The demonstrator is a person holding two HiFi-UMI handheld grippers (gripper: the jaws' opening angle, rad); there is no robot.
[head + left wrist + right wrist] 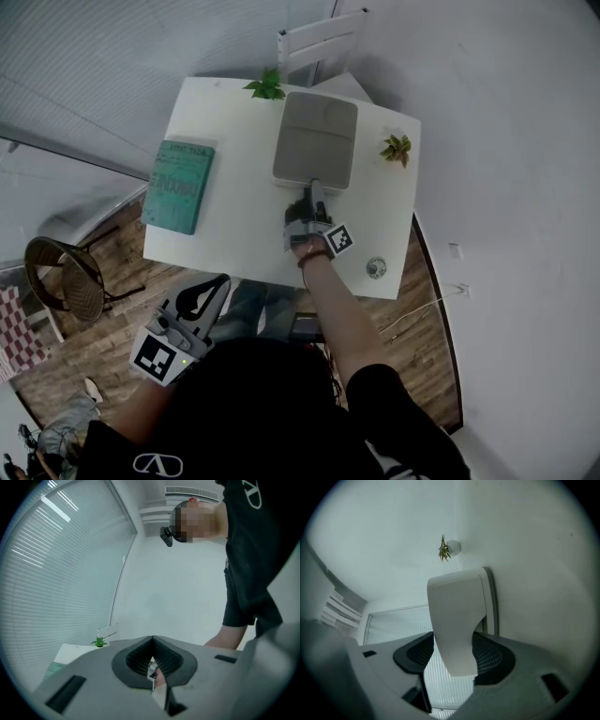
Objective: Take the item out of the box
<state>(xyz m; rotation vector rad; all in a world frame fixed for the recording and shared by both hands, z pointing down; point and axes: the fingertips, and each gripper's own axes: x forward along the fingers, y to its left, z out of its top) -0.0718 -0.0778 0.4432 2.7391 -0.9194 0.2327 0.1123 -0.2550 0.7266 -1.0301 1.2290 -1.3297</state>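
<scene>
Grey plastic fills the right gripper (315, 192): its jaws stand fairly wide, closed on the flap (457, 620) at the near edge of the box (317, 139), with a pad against each side of it. We reach for it across the table (244, 225) with the arm stretched out and the gripper held about level. The box sits at the far middle of the table with its lid down, so we cannot see what is inside.

One small plant (267, 86) stands just beside the box's far left corner. Another plant (396, 148) stands near the box's right side. A teal book (178, 186) lies flat near the table's left edge, well apart from the box. A small round thing (376, 267) sits near the front right corner, just beside our right wrist.

We hold the left gripper (214, 289) low, in front of the table's near edge and close to our body. Its jaws are together and hold nothing.

A white chair (319, 42) stands behind the table. A wicker chair (66, 277) stands on the wooden floor (122, 319) to the left.
</scene>
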